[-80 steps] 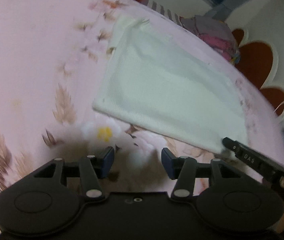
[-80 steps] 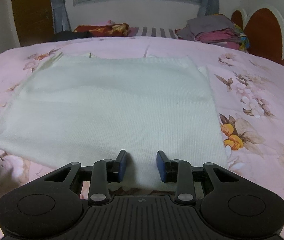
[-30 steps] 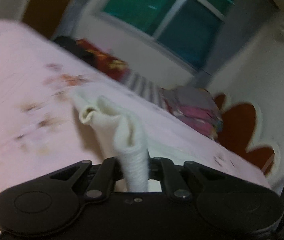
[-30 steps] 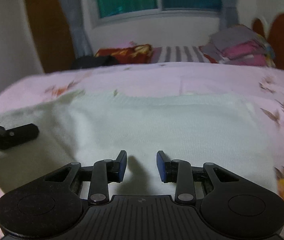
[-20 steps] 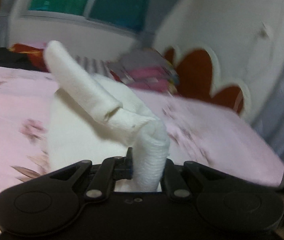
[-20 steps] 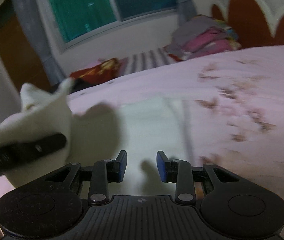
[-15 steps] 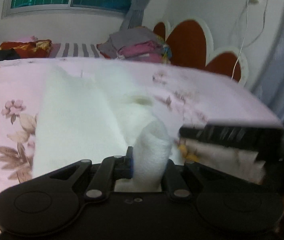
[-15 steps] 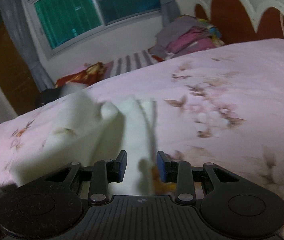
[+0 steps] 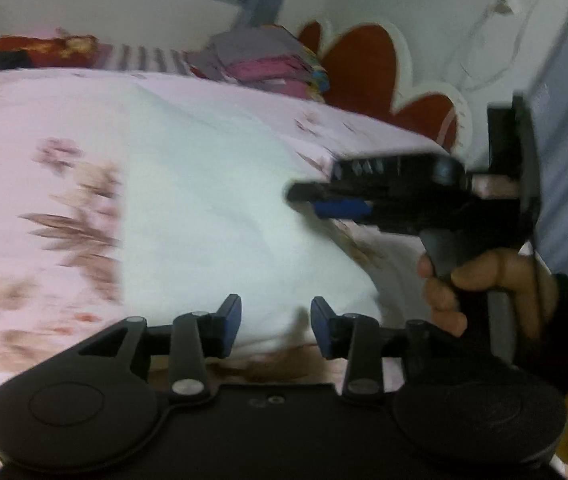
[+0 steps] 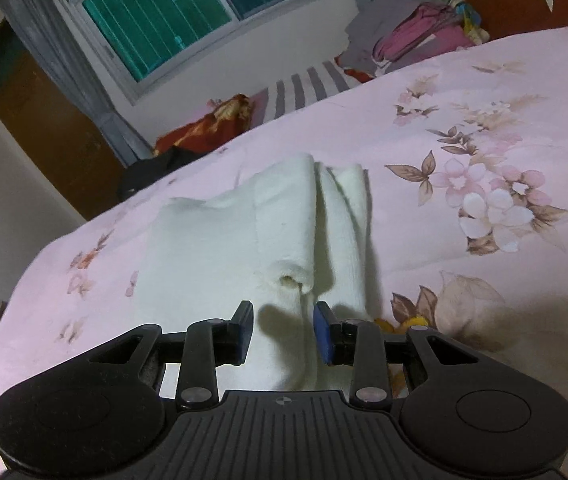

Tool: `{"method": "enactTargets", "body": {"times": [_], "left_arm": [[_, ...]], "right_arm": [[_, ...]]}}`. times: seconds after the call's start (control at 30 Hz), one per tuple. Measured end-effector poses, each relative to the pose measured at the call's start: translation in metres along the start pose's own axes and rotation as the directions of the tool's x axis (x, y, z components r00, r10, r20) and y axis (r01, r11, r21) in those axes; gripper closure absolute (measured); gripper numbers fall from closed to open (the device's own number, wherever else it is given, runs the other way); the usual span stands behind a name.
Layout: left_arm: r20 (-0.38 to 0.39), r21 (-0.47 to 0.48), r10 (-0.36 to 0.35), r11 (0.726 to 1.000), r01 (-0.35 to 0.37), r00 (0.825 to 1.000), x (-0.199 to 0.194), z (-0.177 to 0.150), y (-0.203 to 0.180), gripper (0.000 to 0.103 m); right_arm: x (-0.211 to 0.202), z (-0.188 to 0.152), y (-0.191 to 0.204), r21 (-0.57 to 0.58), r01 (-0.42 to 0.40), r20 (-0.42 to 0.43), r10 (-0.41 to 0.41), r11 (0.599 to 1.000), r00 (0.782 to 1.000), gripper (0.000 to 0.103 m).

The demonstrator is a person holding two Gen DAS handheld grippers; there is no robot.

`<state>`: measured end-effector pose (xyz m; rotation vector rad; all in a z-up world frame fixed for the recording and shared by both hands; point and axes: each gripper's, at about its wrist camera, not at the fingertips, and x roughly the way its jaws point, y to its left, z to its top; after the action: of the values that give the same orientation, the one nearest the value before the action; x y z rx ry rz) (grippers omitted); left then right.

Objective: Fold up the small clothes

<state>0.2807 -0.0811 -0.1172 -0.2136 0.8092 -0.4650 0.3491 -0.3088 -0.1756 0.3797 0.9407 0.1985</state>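
- Left gripper (image 9: pixel 276 322): jaws have just been opening, now spread. Nothing pinched; the near edge of the white garment (image 9: pixel 220 216) lies below and between the pads, not pressed.
- A second ago this gripper held a bunched corner of the garment up off the bed. That corner is now released, so the fold-over looks delivered.
- Garment lies on the pink floral bedspread (image 9: pixel 24 168), one side doubled over onto the rest. In the right wrist view the white garment (image 10: pixel 224 248) shows a lapped layer with a rolled, slightly open edge near the middle and a narrow strip alongside on the right.
- Right gripper (image 10: pixel 283 330): jaws part-spread, same gap as before, holding nothing. Cloth shows below the gap; contact unclear.
- In the left wrist view the right gripper (image 9: pixel 323 202) hovers side-on over the garment's right edge, with the person's hand (image 9: pixel 479 284) on its handle.
- Earlier the garment lay flat as one wide sheet; now it is narrower, so I judge the first lengthwise fold done.
- Fold is untidy: layers not flush, edge curled. Probably needs smoothing or a re-grip before the next fold.
- Left view is motion-blurred, so edge alignment cannot be checked there.
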Motion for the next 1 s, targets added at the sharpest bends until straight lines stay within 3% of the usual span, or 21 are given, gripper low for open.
{"method": "enactTargets", "body": {"times": [0.13,0.37,0.57,0.6,0.83,1.0], "left_arm": [[0.047,-0.058,0.057,0.997,-0.055,0.997,-0.022,0.014,0.024,0.064],[0.092,-0.161,0.143,0.979,-0.127,0.985,-0.021,0.048,0.058,0.064],[0.092,-0.175,0.129,0.978,-0.111,0.987,0.005,0.078,0.060,0.064],[0.090,-0.174,0.123,0.979,-0.106,0.988,0.013,0.084,0.059,0.064],[0.060,-0.163,0.150,0.977,-0.138,0.987,0.056,0.097,0.061,0.064],[0.077,-0.170,0.112,0.981,-0.098,0.991,0.056,0.095,0.057,0.063]], "right_arm": [[0.019,0.006,-0.005,-0.006,0.003,-0.021,-0.003,1.000,1.000,0.070],[0.040,0.016,-0.014,0.047,-0.035,-0.032,0.037,0.998,0.999,0.070],[0.039,0.016,-0.011,0.033,-0.047,-0.027,0.048,0.998,0.998,0.073],[0.038,0.016,-0.011,0.030,-0.045,-0.024,0.045,0.999,0.999,0.090],[0.026,0.009,0.000,-0.031,-0.005,0.023,0.006,1.000,1.000,0.094],[0.004,0.008,0.001,-0.041,0.044,0.096,-0.040,0.998,0.995,0.095]]}}
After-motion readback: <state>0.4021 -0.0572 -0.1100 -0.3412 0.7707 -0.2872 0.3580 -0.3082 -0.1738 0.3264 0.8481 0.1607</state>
